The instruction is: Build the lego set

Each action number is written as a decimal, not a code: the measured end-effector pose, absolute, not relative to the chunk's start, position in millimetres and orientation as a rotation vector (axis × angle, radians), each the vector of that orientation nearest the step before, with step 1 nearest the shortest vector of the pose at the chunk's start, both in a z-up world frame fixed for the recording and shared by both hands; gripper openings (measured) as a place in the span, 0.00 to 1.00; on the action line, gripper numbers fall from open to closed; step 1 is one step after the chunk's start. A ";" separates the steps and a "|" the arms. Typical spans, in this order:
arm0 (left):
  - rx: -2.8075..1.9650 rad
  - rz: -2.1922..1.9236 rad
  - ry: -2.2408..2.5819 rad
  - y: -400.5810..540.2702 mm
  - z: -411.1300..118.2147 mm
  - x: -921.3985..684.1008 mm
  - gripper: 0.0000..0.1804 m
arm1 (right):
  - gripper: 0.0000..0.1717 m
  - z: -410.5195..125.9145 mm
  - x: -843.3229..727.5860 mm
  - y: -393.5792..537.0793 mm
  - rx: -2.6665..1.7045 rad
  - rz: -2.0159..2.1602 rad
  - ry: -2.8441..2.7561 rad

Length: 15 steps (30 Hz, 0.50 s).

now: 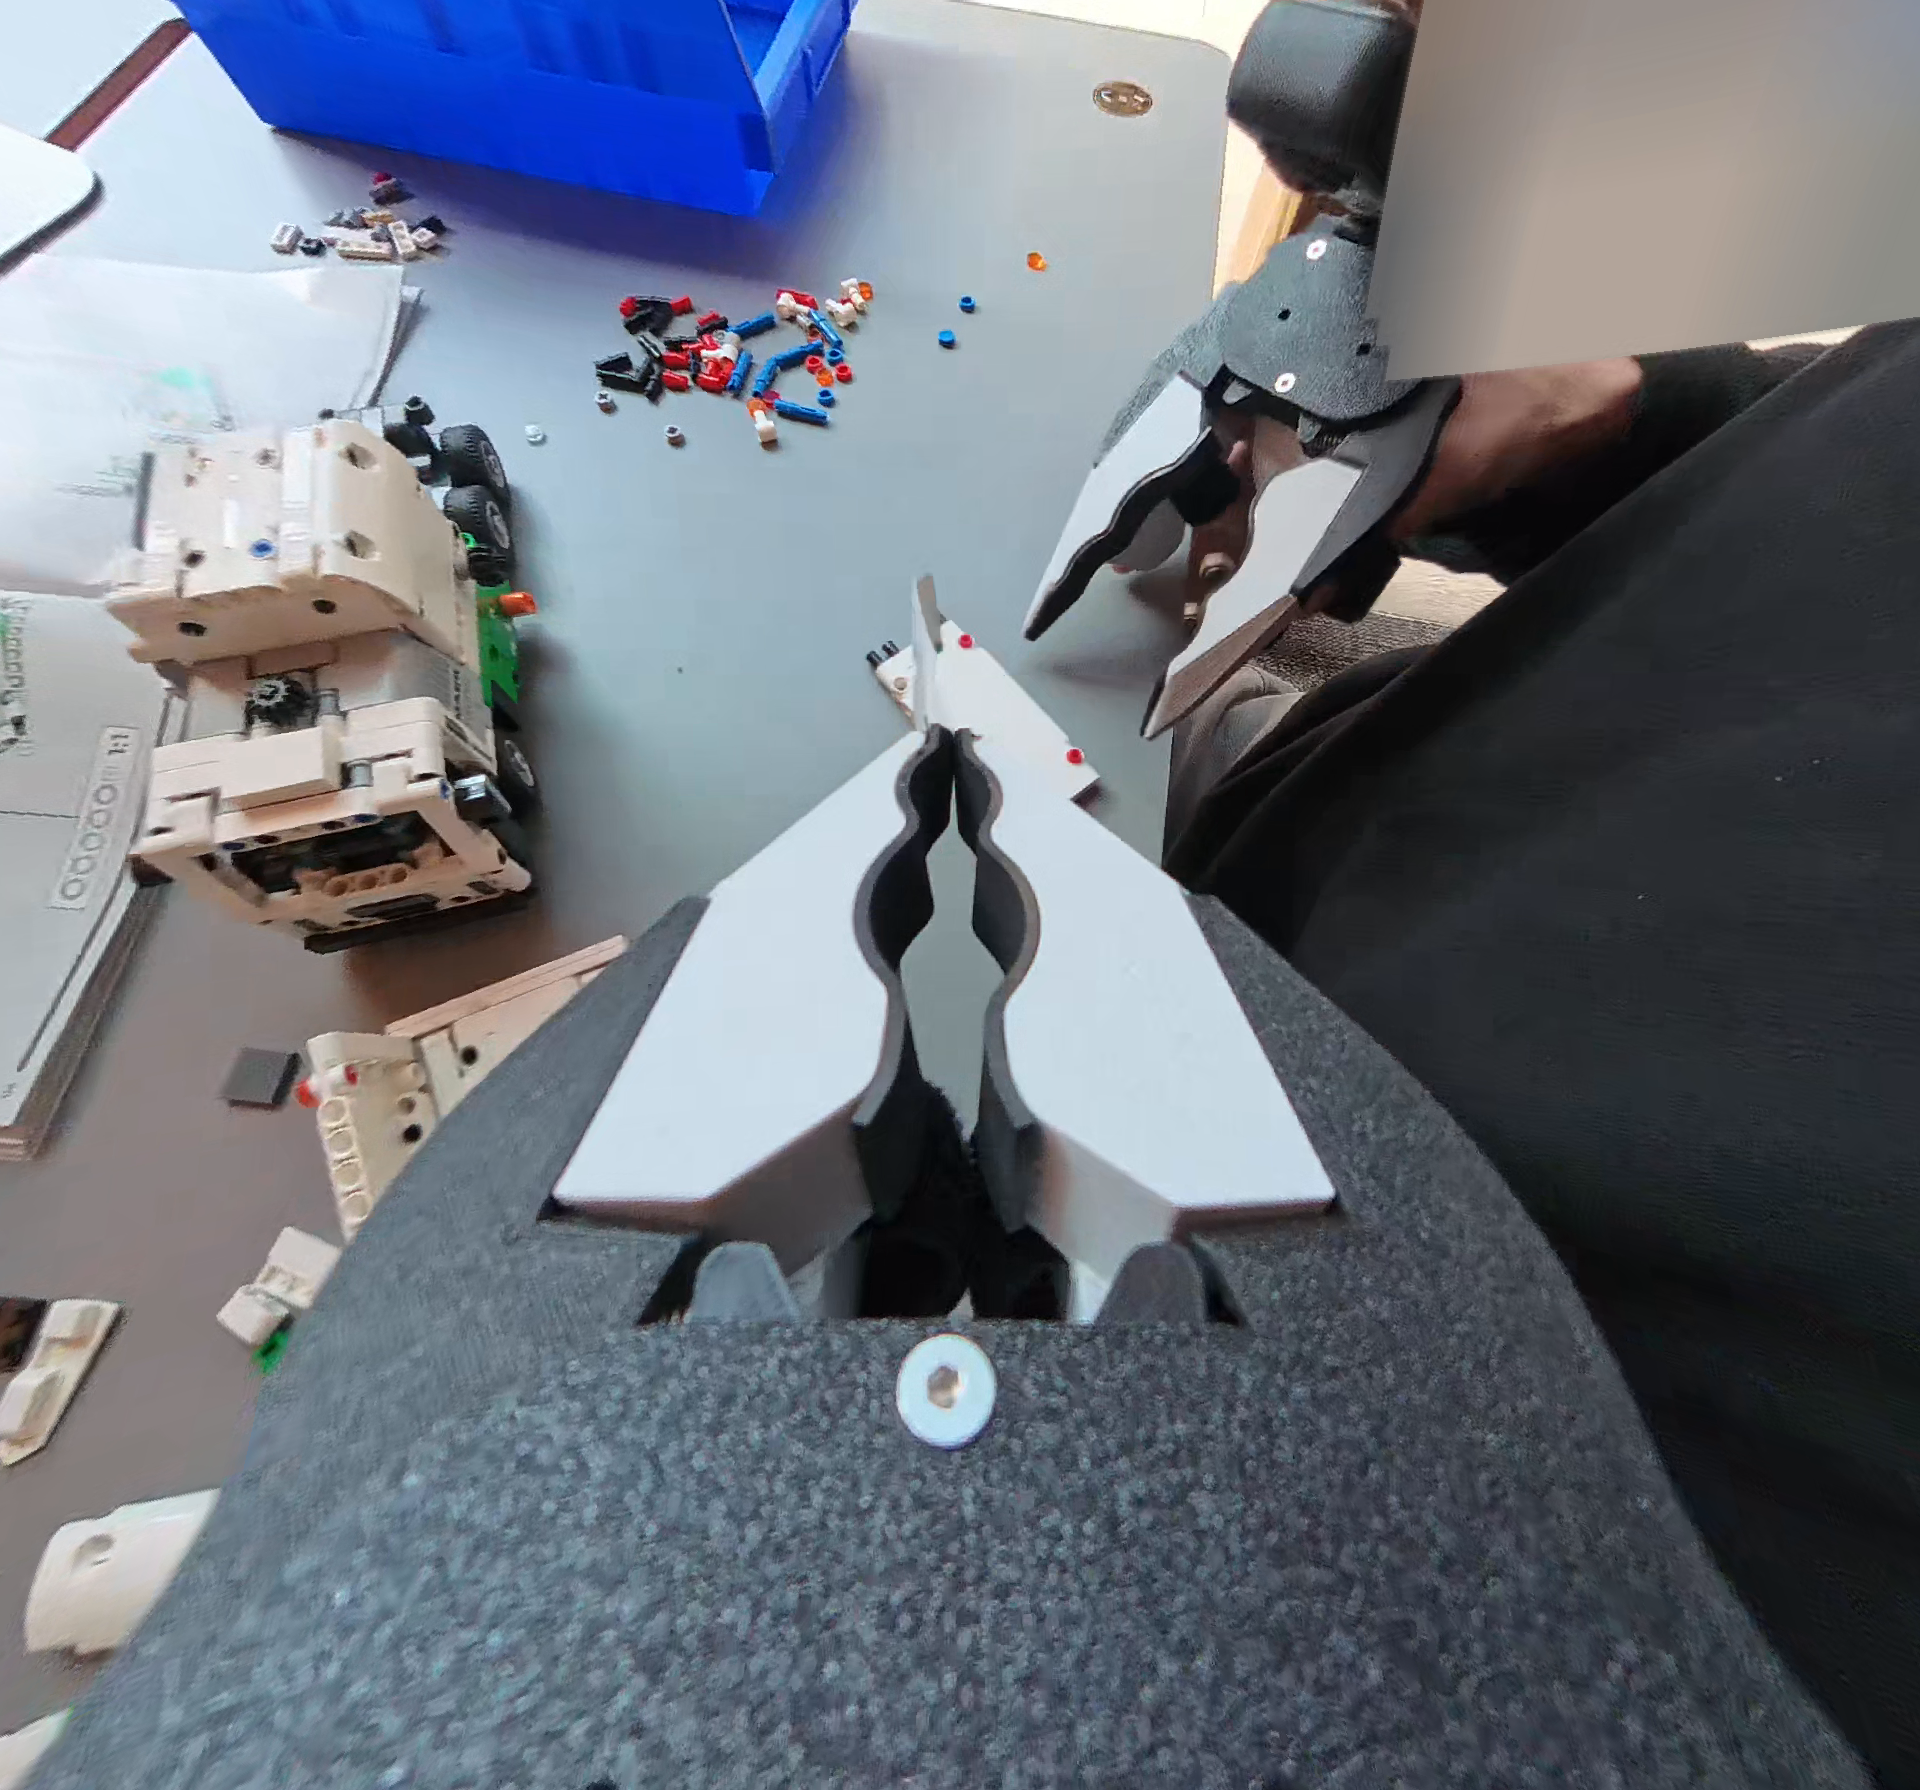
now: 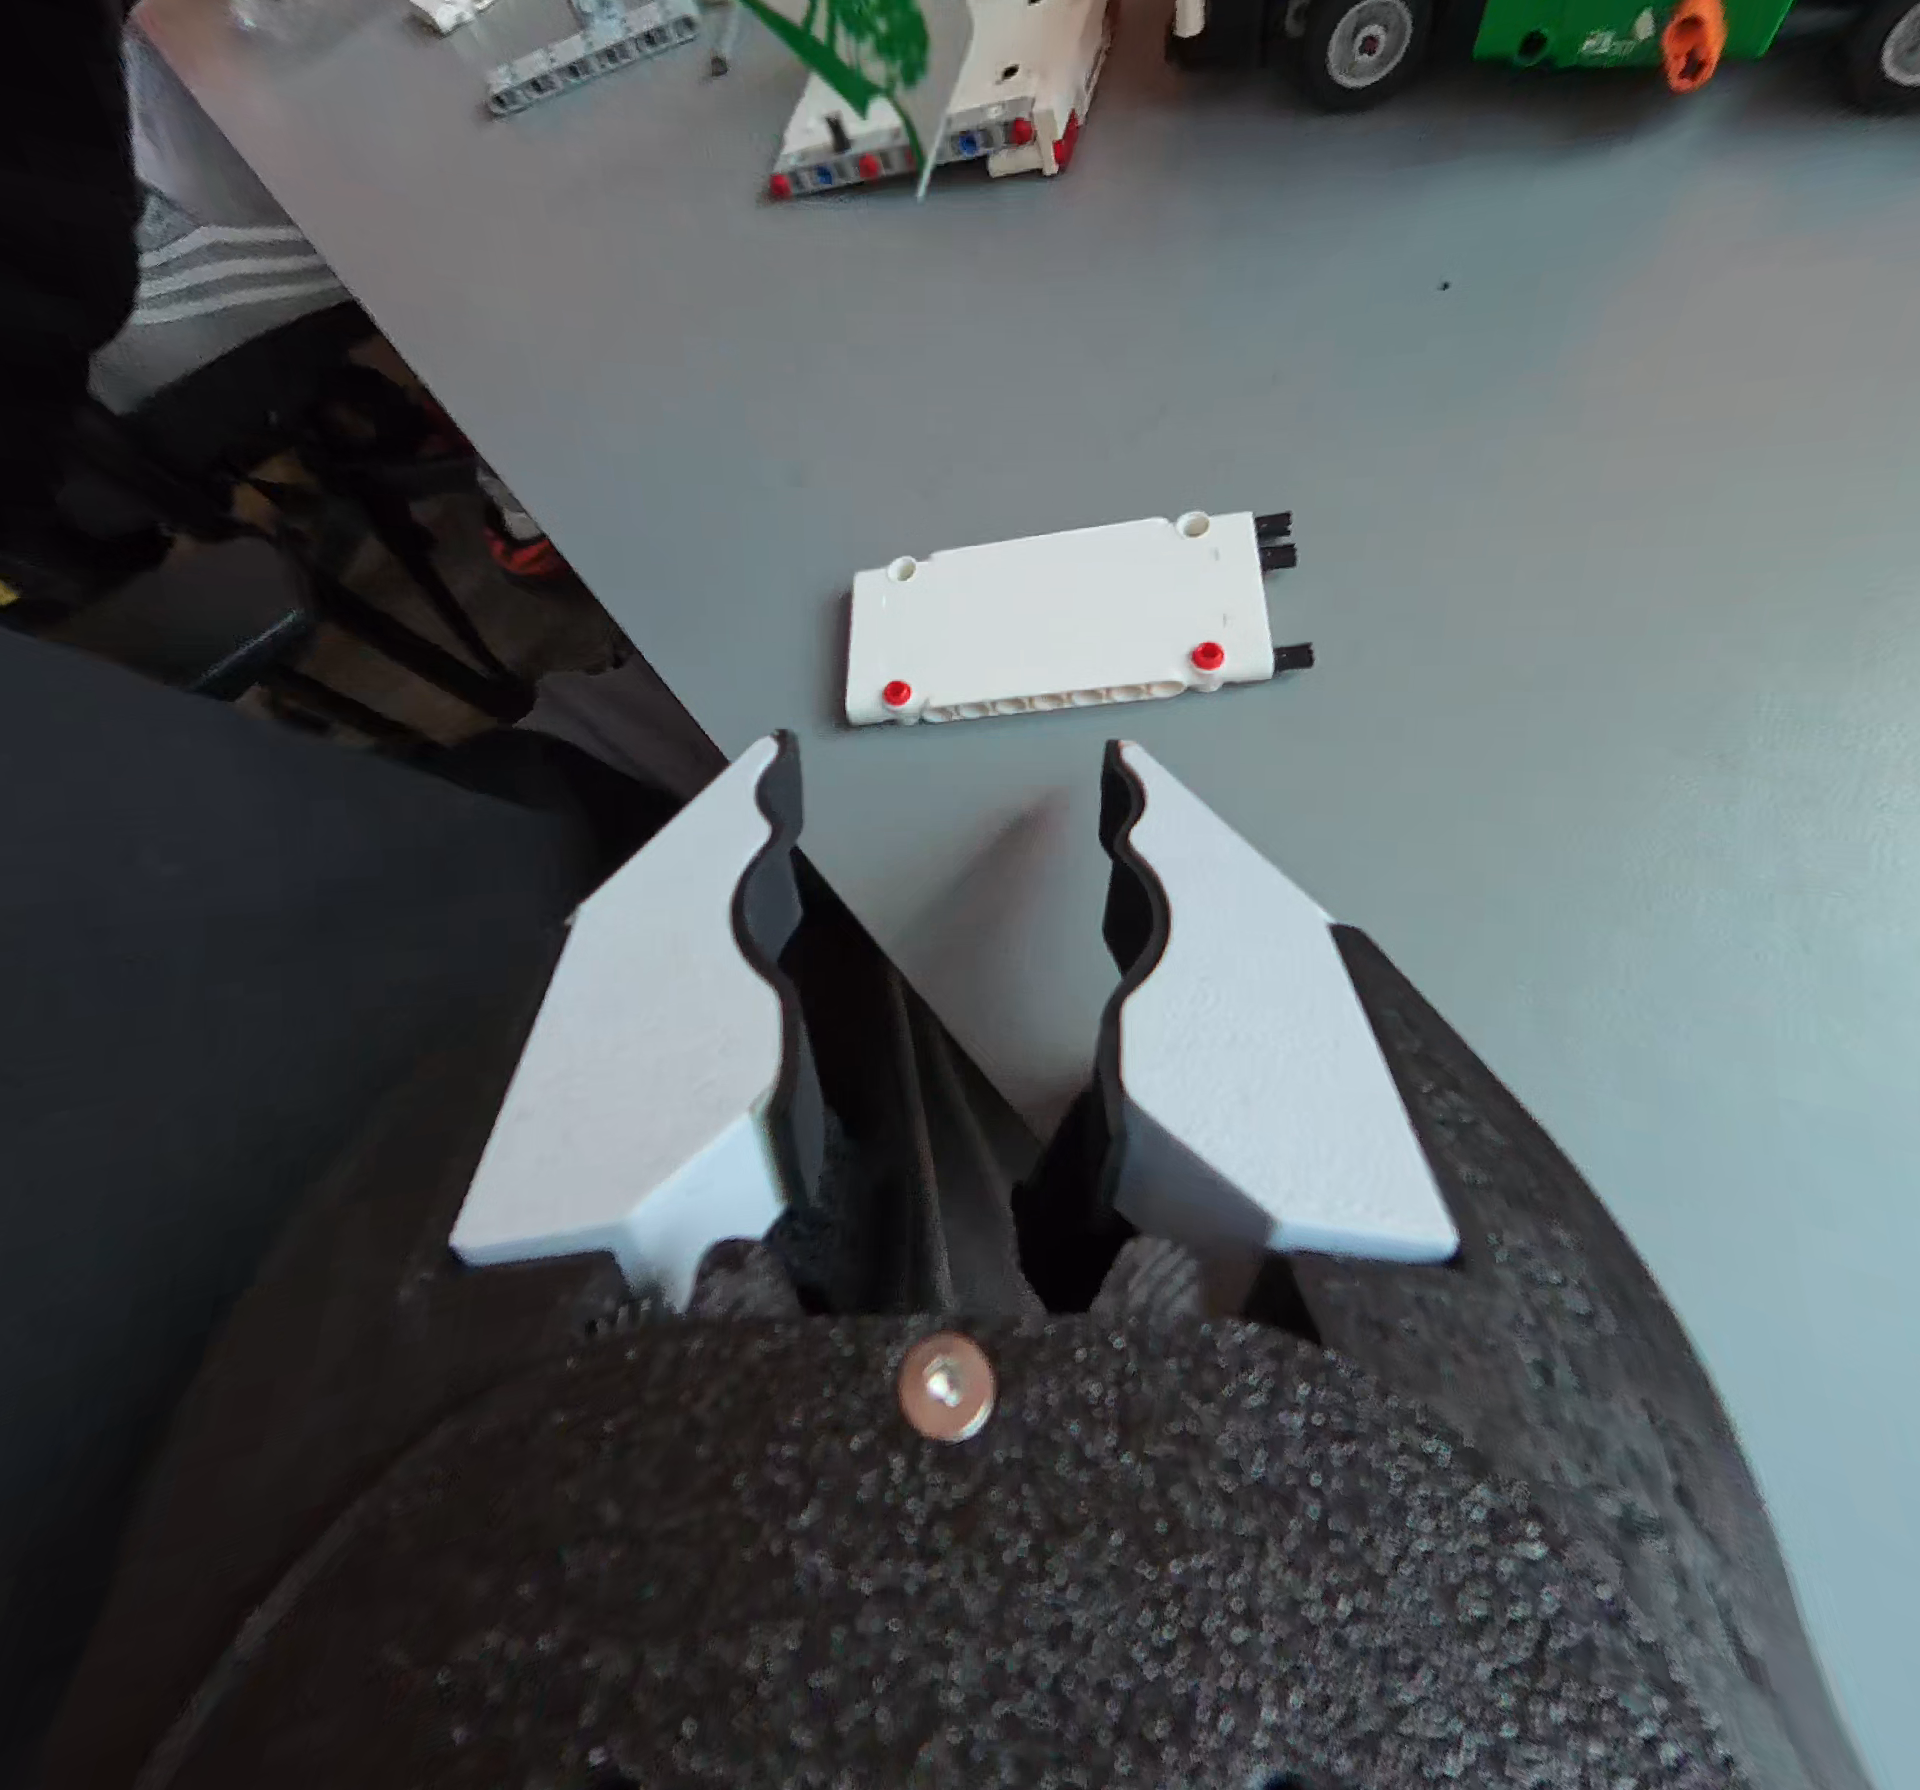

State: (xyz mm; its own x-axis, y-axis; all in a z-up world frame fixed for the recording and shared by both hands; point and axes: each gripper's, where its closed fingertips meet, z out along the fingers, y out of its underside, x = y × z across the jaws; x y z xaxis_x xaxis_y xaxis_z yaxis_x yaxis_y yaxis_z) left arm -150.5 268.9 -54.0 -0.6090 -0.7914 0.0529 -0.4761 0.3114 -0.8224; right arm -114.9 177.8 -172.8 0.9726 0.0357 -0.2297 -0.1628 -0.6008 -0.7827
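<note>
Only real container here is the blue plastic bin (image 1: 499,26) at the far end of the grey worktop (image 1: 727,535); can't see what's in it from my angle. Just in front of it sits a loose scatter of tiny red, blue and black pegs (image 1: 738,353).

My left gripper (image 1: 951,738) has its jaws pressed together at the tips, pinching a thin pale sliver (image 1: 925,639) that stands up on edge, as far as I can tell. Right behind it a flat white rectangular panel (image 2: 1060,618) lies on the worktop, smooth, with red pins at two corners and black pegs poking out of one short end.

My right gripper (image 2: 951,753) has its jaws wide apart with nothing in them, just short of that panel. A chunky white and green brick-built truck (image 1: 322,680) sits off to the side.
</note>
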 end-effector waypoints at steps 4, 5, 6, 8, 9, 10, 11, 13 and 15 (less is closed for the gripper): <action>-1.140 -1.220 2.190 282.0 -47.7 -158.1 0.00 | 0.41 -183.9 -100.3 195.3 -2.259 0.172 0.184; -1.146 -1.222 2.185 284.7 -48.5 -160.7 0.00 | 0.43 -183.2 -100.9 201.4 -2.262 0.196 0.188; -1.152 -1.230 2.179 286.9 -49.0 -163.5 0.00 | 0.44 -182.3 -101.4 208.2 -2.265 0.224 0.197; -1.166 -1.249 2.158 291.6 -49.1 -168.6 0.00 | 0.45 -182.4 -103.1 223.3 -2.285 0.244 0.173; -1.177 -1.258 2.142 294.6 -48.8 -170.7 0.00 | 0.45 -183.4 -102.7 230.7 -2.304 0.223 0.149; -1.187 -1.268 2.125 297.4 -48.4 -172.9 0.00 | 0.45 -184.6 -105.8 238.6 -2.322 0.210 0.098; -1.195 -1.278 2.108 300.4 -48.0 -175.1 0.00 | 0.46 -185.7 -111.1 247.2 -2.333 0.204 0.033; -1.213 -1.292 2.072 306.9 -48.1 -178.9 0.00 | 0.47 -187.8 -121.8 263.5 -2.354 0.190 -0.096; -1.234 -1.292 2.039 314.7 -50.0 -182.2 0.00 | 0.49 -184.3 -131.1 273.4 -2.359 0.179 -0.207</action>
State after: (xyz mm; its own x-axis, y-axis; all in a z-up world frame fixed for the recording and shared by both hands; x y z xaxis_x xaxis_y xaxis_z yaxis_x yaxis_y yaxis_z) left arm -182.2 314.7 -50.0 -0.5134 -0.8523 0.0998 -0.4543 0.1712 -0.8742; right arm -131.1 273.4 -184.3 0.9771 0.2016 -0.0685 0.0968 -0.7073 -0.7003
